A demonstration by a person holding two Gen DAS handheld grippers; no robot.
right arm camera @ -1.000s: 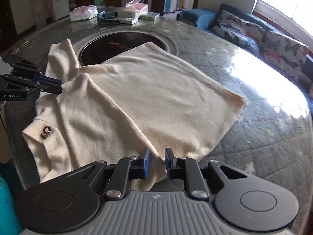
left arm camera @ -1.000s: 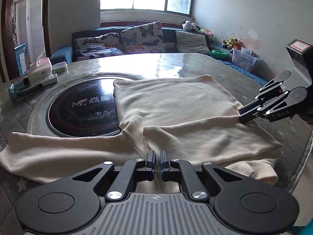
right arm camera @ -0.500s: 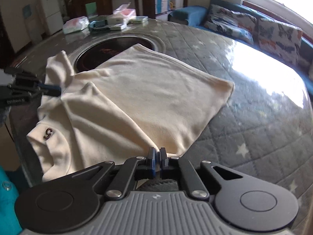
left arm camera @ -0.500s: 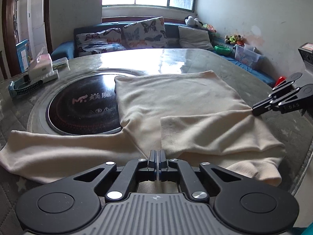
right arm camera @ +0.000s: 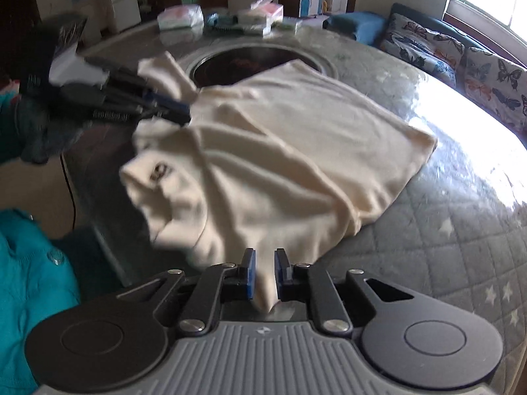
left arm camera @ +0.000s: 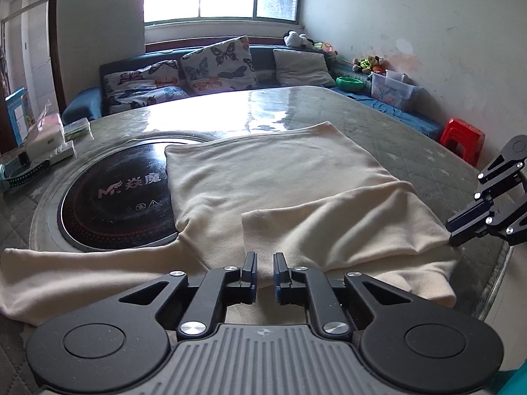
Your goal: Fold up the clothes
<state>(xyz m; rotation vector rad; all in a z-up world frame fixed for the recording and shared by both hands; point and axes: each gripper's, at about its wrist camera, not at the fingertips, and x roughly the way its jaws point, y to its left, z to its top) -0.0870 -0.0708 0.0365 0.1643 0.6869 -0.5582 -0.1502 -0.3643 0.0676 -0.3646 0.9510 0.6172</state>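
Observation:
A cream long-sleeved top (left arm camera: 280, 191) lies on the round table, its right sleeve folded across the body and its left sleeve (left arm camera: 66, 270) stretched out to the left. My left gripper (left arm camera: 264, 271) stands just over the near edge with a small gap between the fingers and nothing in it. My right gripper (right arm camera: 263, 271) has cream cloth between its slightly parted fingers and lifts that edge off the table. It shows at the right of the left wrist view (left arm camera: 461, 230). The left gripper shows blurred at the upper left of the right wrist view (right arm camera: 178, 108).
A black round hotplate (left arm camera: 115, 204) is set in the table (left arm camera: 411, 151) under the top's left side. Boxes and packets (left arm camera: 42, 144) sit at the far left edge. A sofa with cushions (left arm camera: 214, 65) and a red stool (left arm camera: 461, 138) stand beyond. Teal cloth (right arm camera: 29, 283) hangs at the near left.
Both grippers were shut half a second ago and now have a small gap. The left one has let go of the cloth. The right one has lifted its edge of the top and moved it inward.

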